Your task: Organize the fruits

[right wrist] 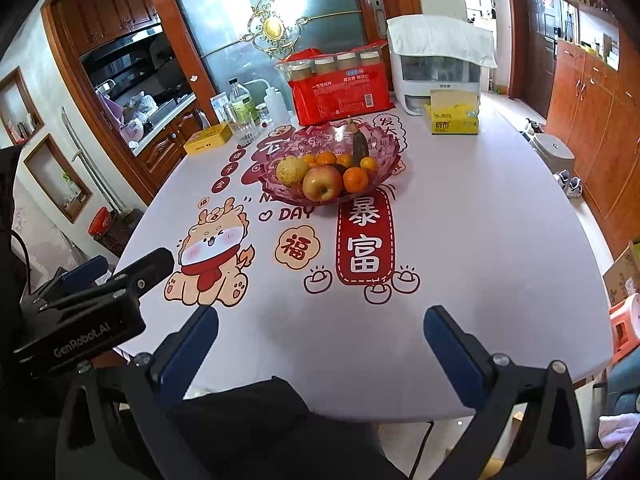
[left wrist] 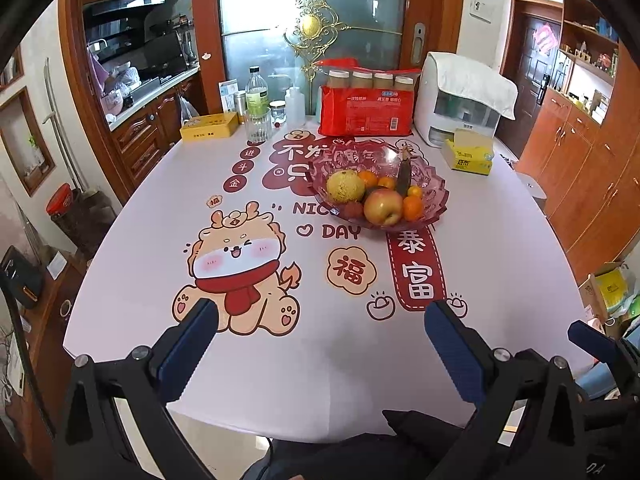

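A pink glass fruit bowl (left wrist: 434,186) (right wrist: 390,156) stands mid-table. It holds a red-yellow apple (left wrist: 383,206) (right wrist: 322,187), a yellow pear (left wrist: 345,186) (right wrist: 292,170), several oranges (left wrist: 413,208) (right wrist: 357,180), a small red fruit (left wrist: 354,211) and a dark upright banana (left wrist: 404,178) (right wrist: 360,144). My left gripper (left wrist: 322,312) hangs open over the near table edge, well short of the bowl, with nothing between its blue pads. My right gripper (right wrist: 322,318) is likewise open and empty. The left gripper's body (right wrist: 96,300) shows at the left of the right wrist view.
The white tablecloth (left wrist: 280,360) (right wrist: 480,240) carries a cartoon dragon print. At the back stand a red pack of cups (left wrist: 366,114), a white appliance (left wrist: 460,96), a yellow tissue box (left wrist: 470,156), a yellow tin (left wrist: 210,126), bottles (left wrist: 257,96) and a glass. Cabinets line the right wall.
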`<move>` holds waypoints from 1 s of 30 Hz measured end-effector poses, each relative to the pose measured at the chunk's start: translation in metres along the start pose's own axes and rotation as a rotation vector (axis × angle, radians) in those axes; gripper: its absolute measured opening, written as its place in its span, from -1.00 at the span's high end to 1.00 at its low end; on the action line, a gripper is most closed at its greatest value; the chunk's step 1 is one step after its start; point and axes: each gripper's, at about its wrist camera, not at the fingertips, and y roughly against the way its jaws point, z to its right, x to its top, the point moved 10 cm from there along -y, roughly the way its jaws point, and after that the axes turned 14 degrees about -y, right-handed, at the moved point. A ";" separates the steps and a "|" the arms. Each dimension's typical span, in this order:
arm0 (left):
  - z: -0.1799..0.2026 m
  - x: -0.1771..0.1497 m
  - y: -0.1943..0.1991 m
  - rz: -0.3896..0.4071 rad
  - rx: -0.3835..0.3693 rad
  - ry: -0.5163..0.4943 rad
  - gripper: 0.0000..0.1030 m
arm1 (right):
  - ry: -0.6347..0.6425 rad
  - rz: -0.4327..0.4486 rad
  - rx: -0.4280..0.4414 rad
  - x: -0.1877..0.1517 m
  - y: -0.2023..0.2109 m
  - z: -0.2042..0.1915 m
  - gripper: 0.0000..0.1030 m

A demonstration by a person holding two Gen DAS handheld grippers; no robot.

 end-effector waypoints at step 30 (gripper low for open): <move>0.001 -0.002 -0.006 0.002 -0.006 -0.013 -0.99 | 0.002 -0.033 0.002 -0.007 -0.012 -0.003 -1.00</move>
